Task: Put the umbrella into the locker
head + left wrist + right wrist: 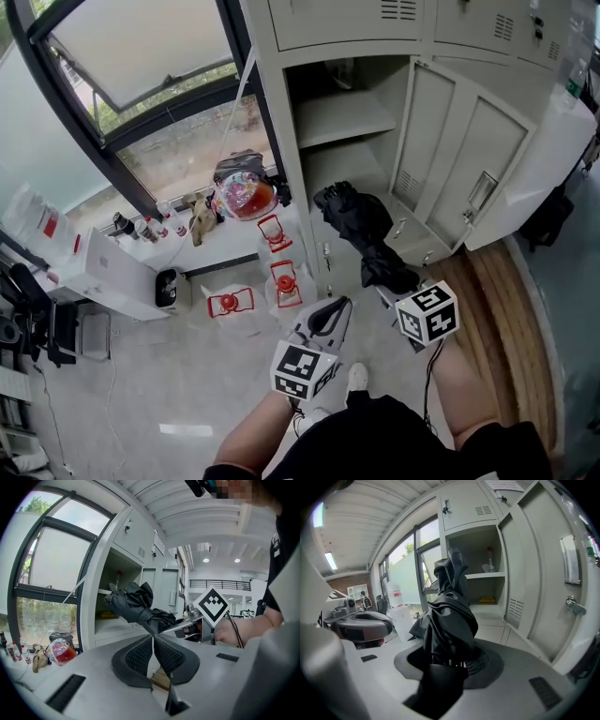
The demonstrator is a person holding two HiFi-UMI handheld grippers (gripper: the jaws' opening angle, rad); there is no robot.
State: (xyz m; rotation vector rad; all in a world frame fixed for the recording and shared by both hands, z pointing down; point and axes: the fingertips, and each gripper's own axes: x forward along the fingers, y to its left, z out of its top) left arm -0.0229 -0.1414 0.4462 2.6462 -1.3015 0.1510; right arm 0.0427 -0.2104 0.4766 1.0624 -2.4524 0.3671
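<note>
Right gripper view: the right gripper (449,660) clamps the folded umbrella (450,611), its length aimed straight at the open locker (485,575) ahead; left gripper (153,648) closed, empty, alongside.

Text check | I read no legible word, number or brand | left claw (153,637) cube (303,367) and right claw (450,660) cube (428,314): square black-and-white markers only | paper sheet (505,484) on locker (534,573), high above right claw: print too small | white jug (396,599) left of right claw: red label blurred
</note>
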